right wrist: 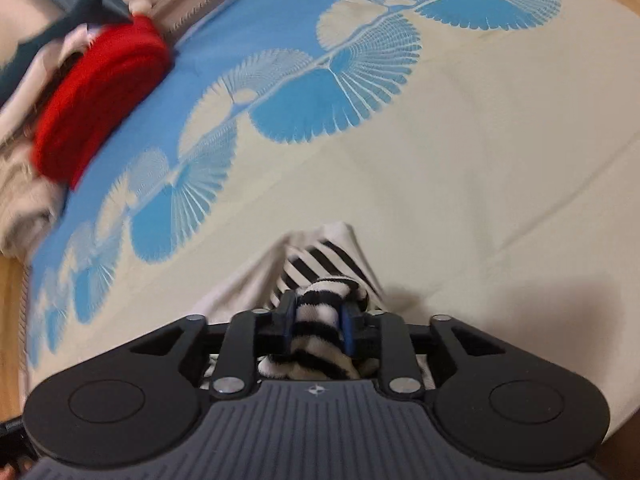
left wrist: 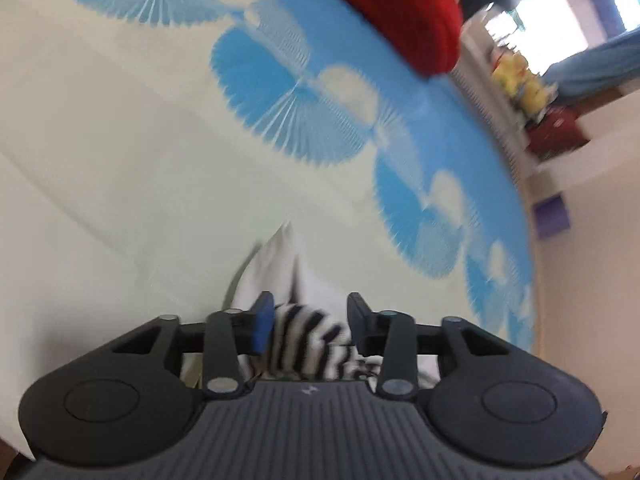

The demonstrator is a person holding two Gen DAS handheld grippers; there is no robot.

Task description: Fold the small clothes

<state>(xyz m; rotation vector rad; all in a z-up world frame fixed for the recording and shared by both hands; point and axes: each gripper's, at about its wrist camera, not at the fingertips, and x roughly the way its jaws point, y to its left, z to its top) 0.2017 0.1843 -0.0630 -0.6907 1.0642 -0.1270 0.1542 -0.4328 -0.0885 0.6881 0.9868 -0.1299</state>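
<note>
Two-tone bedsheet point(right wrist: 440, 160): cream ground, blue band, printed fan-shaped rosettes; smooth weave, faint creases. Folded red knit garment point(right wrist: 100, 96) at far edge, on pale bundled clothes point(right wrist: 24, 208). Wooden floor point(right wrist: 10, 320) beyond sheet edge. Striped garment point(right wrist: 320, 264): white fabric, black-and-white ribbed cuff, lying bunched on cream area. Right gripper point(right wrist: 318, 326) clamped on striped cuff. Left gripper point(left wrist: 310, 322) jaws apart, striped cuff between, touching blue left pad point(left wrist: 262, 320) only.

Two grippers point(left wrist: 310, 322) point(right wrist: 318, 324), one striped white garment point(right wrist: 320, 264), one red folded cloth point(right wrist: 100, 100), one patterned sheet point(right wrist: 480, 140).
</note>
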